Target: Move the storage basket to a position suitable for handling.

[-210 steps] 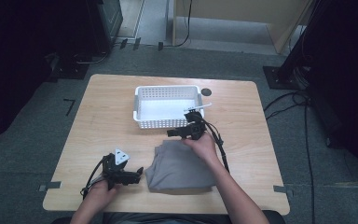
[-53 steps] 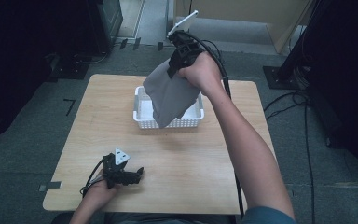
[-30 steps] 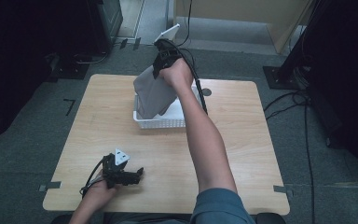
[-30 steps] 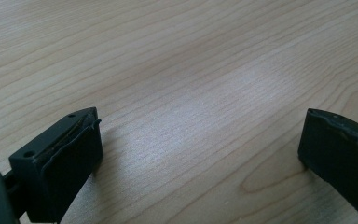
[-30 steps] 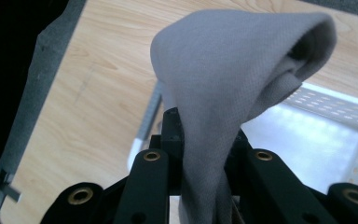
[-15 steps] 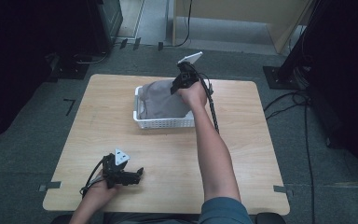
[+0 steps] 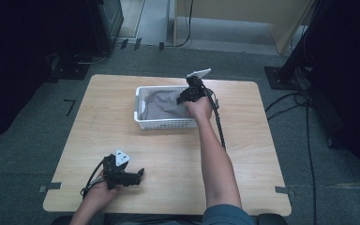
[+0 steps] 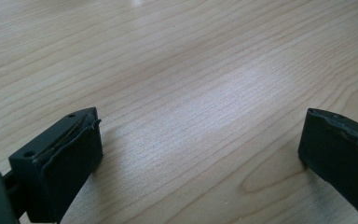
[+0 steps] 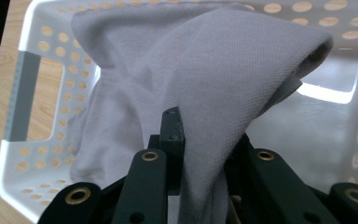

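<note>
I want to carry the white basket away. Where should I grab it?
Probably by the handle slot in the end wall of the basket, coming from outside that end. The slot is a ready opening under the rim, so a jaw can hook through it. The cloth lies piled inside and the right gripper pinches it, so the middle is busy.

— What sort of place is this?
— A lab or recording room. A lone wooden surface (image 7: pixel 168 145) stands on grey carpet (image 7: pixel 33 154).
— What else shows it?
— Beyond the surface stand dark equipment stands (image 7: pixel 103 18); right of it, cables (image 7: pixel 304 122) trail across the floor, and tape marks (image 7: pixel 50 187) sit at its near corners.
</note>
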Available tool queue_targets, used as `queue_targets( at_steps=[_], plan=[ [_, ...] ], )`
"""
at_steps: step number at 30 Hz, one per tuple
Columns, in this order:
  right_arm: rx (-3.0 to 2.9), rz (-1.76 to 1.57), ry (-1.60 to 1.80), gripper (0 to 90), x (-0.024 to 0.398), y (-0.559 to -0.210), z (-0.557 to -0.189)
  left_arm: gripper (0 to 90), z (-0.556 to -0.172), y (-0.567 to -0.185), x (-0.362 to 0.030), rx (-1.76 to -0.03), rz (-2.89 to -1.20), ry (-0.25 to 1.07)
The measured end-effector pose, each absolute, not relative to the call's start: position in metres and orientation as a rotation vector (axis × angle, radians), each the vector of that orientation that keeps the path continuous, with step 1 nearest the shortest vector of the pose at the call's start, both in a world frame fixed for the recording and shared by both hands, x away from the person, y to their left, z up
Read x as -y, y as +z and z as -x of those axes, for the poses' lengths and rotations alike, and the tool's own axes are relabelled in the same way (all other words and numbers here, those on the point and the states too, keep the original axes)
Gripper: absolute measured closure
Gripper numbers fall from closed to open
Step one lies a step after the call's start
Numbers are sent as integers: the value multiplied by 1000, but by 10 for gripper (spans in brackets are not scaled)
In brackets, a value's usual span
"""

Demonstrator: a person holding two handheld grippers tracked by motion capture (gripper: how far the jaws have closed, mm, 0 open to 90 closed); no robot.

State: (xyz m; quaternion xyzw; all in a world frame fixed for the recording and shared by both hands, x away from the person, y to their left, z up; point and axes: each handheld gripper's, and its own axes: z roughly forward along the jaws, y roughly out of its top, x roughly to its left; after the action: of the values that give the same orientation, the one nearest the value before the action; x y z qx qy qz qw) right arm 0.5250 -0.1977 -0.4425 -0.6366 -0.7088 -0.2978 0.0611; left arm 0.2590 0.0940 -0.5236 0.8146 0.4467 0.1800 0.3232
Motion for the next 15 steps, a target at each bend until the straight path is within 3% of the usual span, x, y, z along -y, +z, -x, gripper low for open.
queue_targets(
  at_steps=[15],
  plan=[
    [2147,1934,-918,676,207,-458,-525,0,-259,-524,-94,-1169,-2141,471]
  ],
)
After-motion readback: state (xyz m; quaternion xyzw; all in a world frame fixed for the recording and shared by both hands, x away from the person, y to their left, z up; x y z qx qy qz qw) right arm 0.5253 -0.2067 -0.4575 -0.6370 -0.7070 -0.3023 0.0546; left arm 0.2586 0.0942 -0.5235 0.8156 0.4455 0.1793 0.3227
